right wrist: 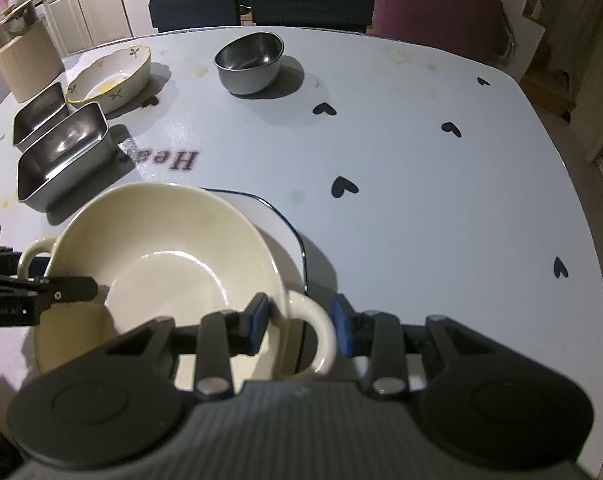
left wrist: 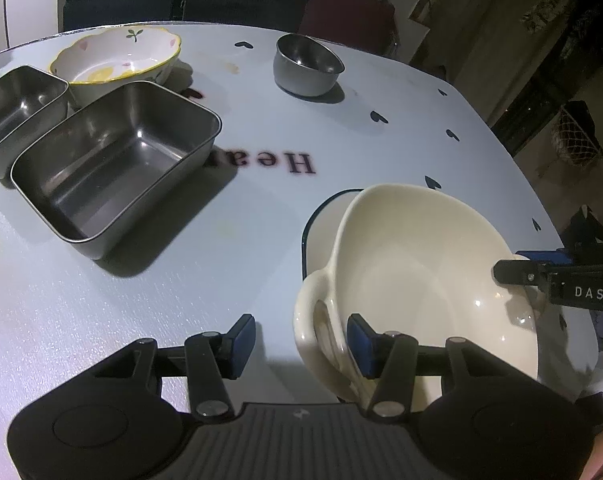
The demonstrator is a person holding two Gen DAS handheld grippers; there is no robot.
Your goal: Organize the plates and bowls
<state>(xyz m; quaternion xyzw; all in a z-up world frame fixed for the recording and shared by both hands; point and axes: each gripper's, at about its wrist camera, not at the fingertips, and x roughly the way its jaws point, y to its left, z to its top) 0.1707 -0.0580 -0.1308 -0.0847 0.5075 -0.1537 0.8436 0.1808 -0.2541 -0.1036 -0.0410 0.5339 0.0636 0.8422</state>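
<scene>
Bowl: cream ceramic two-handled bowl point(right wrist: 169, 264) sits on dark-rimmed white plate point(right wrist: 285, 224), near table edge.
Left gripper point(left wrist: 301, 344): jaws apart, straddling one bowl handle, no squeeze visible.
Right gripper point(right wrist: 301, 322): jaws apart around opposite handle, pads clear.

A pale blue-white table point(right wrist: 421, 152) with rounded corners, printed with small black hearts and the dark word "Heart". Directly on it: two rectangular stainless-steel tins point(left wrist: 113, 164) side by side, a scalloped ceramic dish with yellow rim point(left wrist: 117, 60), a round grey metal bowl point(right wrist: 249, 64), and a dark-rimmed white plate point(right wrist: 285, 232) under a cream two-handled bowl point(right wrist: 161, 248).
</scene>
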